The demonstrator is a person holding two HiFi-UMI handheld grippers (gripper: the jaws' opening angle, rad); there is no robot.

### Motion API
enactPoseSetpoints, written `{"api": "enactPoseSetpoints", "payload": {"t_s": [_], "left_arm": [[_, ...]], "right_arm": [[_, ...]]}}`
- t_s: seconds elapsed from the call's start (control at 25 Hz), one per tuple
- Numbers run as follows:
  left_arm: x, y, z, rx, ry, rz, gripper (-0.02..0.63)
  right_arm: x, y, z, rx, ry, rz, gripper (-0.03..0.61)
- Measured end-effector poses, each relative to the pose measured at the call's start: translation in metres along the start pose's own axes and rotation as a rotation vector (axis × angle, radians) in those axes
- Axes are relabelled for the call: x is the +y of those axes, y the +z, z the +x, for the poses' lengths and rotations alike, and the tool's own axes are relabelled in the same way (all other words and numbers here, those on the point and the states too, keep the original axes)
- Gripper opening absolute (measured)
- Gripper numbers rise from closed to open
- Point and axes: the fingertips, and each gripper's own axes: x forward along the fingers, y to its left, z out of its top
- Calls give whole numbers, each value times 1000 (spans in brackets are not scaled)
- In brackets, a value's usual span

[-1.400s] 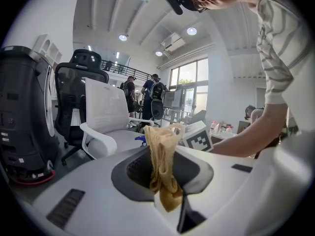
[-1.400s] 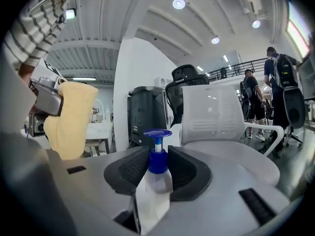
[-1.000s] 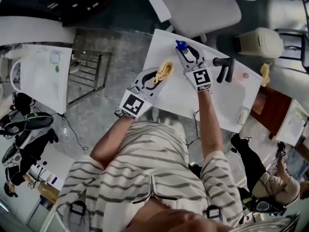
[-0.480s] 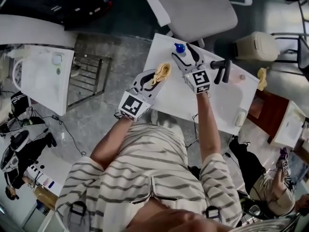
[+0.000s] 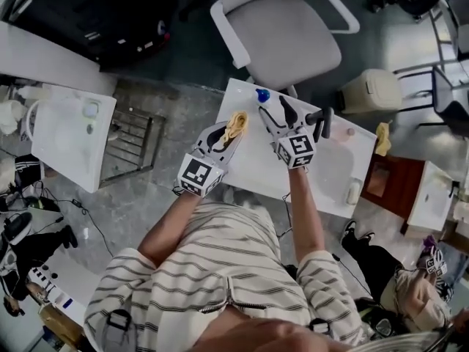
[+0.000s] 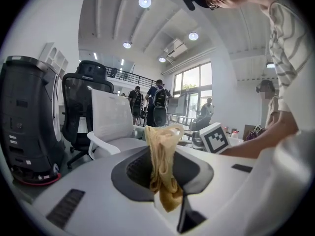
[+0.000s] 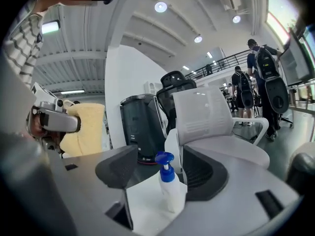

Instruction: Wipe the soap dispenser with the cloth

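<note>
On white table [image 5: 256, 156], soap dispenser [image 5: 261, 96] stands; left gripper [image 6: 165, 173] pinches cloth [image 5: 236, 125]; right gripper [image 7: 156, 173] jaws wide.

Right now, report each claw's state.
Left claw: closed on the cloth.
Right claw: open, soap dispenser standing between its jaws, not gripped.

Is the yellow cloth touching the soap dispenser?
No, the cloth is clamped in the left gripper, with a clear gap to the soap dispenser.
</note>
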Motion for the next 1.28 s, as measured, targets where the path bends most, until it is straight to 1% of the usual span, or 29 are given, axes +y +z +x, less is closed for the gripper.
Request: {"api": "enactPoseSetpoints", "payload": {"t_s": [0.2,0.36,0.48,0.64,0.72,0.88,1.0,1.28], "left_arm": [[1,12,-9,-23,20,5,84],[1,25,-14,-49,36,12,84],[-1,31,-16,-60,40,22,84],[0,41,-18,-77,55,28,84],[-1,46,-20,-86,63,28,84],[-3,52,-23,-105,76,33,84],[-5,59,-24,-121,79,37,84],[-12,64,-28,-140,91,59,84]], "right_arm": [[11,25,-19,-44,-50,76,248],[24,48,-31,-76,-86,67,225],[31,60,-39,-65,-129,43,197],[40,78,-47,-63,-168,9,120],[47,86,-51,-72,-176,-7,58],[61,101,-61,-112,-181,-4,32],[67,109,-68,-133,-195,-14,-11],[79,128,-84,-184,-232,-32,-14]]}}
